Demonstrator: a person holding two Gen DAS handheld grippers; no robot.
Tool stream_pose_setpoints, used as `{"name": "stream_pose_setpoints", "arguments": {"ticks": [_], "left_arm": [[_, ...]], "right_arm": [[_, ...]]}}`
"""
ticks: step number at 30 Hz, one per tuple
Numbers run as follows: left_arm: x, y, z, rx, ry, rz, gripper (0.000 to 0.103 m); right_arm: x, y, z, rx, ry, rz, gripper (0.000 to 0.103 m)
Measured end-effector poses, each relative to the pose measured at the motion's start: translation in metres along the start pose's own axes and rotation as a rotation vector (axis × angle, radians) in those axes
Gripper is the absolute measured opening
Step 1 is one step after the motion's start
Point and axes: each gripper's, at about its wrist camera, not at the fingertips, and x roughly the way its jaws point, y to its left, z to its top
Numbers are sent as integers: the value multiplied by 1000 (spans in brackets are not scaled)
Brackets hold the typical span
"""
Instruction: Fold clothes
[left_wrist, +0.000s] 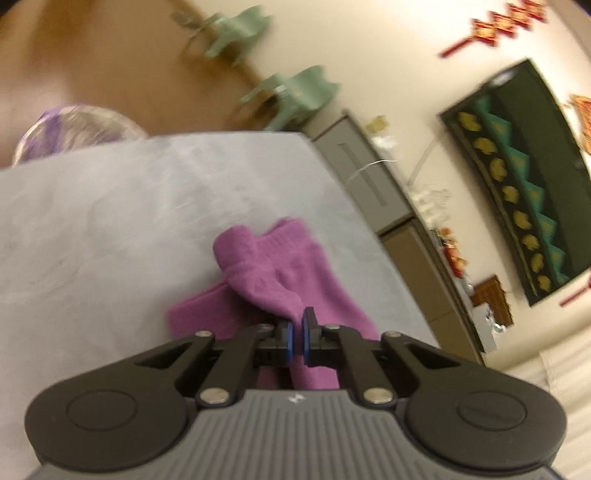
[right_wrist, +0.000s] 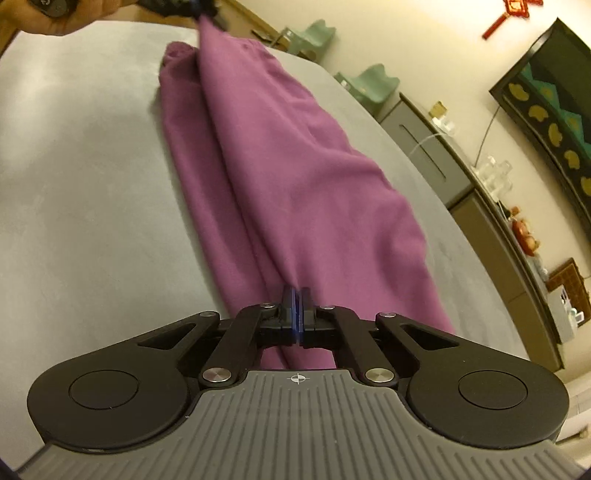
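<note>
A purple garment (right_wrist: 280, 158) lies stretched in a long bunched band across the grey table (right_wrist: 81, 177). My right gripper (right_wrist: 296, 295) is shut on the near end of the cloth. At the far end, my left gripper (right_wrist: 201, 5) pinches the cloth at the top of the right wrist view, beside a person's hand (right_wrist: 62, 18). In the left wrist view the purple garment (left_wrist: 273, 280) shows a ribbed cuff, and my left gripper (left_wrist: 297, 321) is shut on a raised fold of it.
Two pale green chairs (left_wrist: 295, 92) stand on the brown floor beyond the table. A grey cabinet (right_wrist: 443, 155) with small items runs along the wall at right, below a dark framed picture (left_wrist: 524, 177). A purple-patterned round thing (left_wrist: 70, 129) sits past the table's far left edge.
</note>
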Motion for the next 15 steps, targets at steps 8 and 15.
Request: {"name": "stream_pose_setpoints", "arguments": {"ticks": [8,15], "left_arm": [[2,-24,-18,212,23,296,21],[-62,-45,-28,277,-316,451,40]], "right_arm": [[-21,-17,-30,132,0,128,0],[-29,-123,-26,596,-164,224,48]]}}
